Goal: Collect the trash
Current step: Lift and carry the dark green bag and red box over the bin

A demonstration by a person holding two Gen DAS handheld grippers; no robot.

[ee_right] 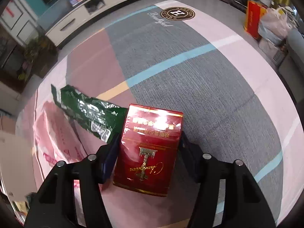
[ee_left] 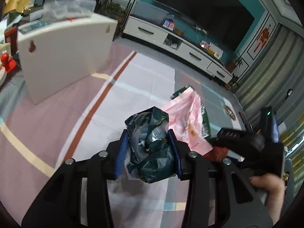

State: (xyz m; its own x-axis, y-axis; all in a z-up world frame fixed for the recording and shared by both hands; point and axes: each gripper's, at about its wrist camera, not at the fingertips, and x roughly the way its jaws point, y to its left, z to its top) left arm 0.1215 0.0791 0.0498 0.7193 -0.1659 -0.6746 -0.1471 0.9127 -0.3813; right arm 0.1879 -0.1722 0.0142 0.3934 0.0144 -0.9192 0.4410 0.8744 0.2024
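My left gripper [ee_left: 149, 144] is shut on a crumpled dark green wrapper [ee_left: 150, 148] and holds it above the rug. Just beyond it lies a pink plastic bag [ee_left: 188, 121] with a green foil packet [ee_left: 204, 121] on it. My right gripper [ee_right: 149, 146] is shut on a red cigarette box [ee_right: 150, 148] with gold print, held above the rug. The right gripper and its red box also show in the left wrist view [ee_left: 218, 153], low on the right. In the right wrist view the green foil packet [ee_right: 87, 112] and the pink bag [ee_right: 55, 138] lie to the left.
A white cabinet [ee_left: 62, 57] stands on the rug at the left. A white TV stand [ee_left: 171, 41] runs along the far wall. A patterned rug [ee_right: 180, 72] covers the floor. A red carton [ee_right: 252, 19] and plastic bags [ee_right: 273, 24] sit at the far right.
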